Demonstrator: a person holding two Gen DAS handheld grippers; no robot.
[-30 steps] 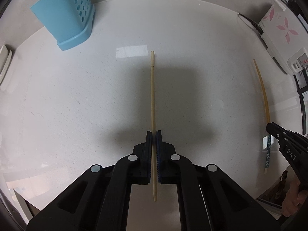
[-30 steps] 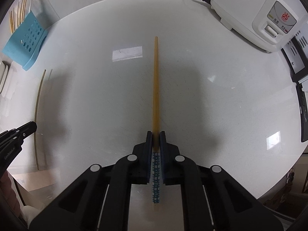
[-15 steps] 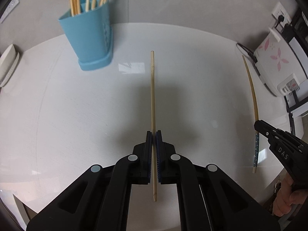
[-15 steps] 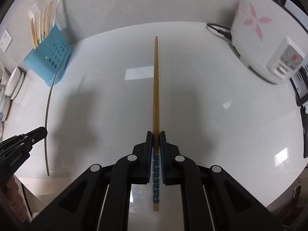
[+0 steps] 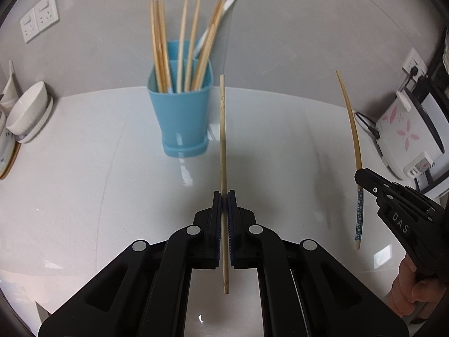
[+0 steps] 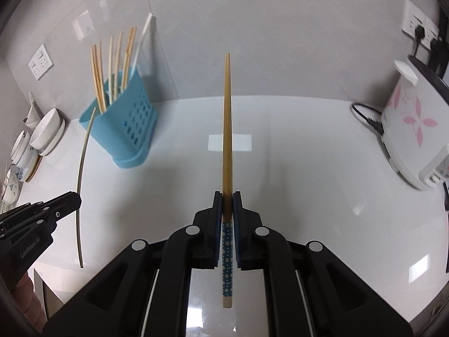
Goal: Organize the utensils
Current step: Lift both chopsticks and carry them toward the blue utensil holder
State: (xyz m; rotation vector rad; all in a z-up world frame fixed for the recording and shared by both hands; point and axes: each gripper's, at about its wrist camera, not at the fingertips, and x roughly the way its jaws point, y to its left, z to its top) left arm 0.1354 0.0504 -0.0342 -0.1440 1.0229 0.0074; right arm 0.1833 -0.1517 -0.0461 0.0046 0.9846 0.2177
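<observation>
Left gripper (image 5: 223, 196) clamped on plain chopstick (image 5: 222, 140), right gripper (image 6: 227, 196) clamped on dotted-handle chopstick (image 6: 227, 140), blue holder (image 5: 181, 118) on white counter (image 5: 84, 182)

Chopstick holder (image 5: 182, 118) on countertop (image 5: 84, 185) against wall, bowls (image 5: 26, 115) left, rice cooker (image 5: 404, 134) right

place: home kitchen | cues: rice cooker (image 5: 404, 137); stacked bowls (image 5: 26, 115); chopstick holder (image 5: 181, 118); white counter (image 5: 84, 185)

A plain pale chopstick (image 5: 223, 140) and a tan chopstick with a blue dotted end (image 6: 227, 151) are each clamped airborne, near the blue holder (image 5: 181, 118) standing upright, filled with chopsticks.
</observation>
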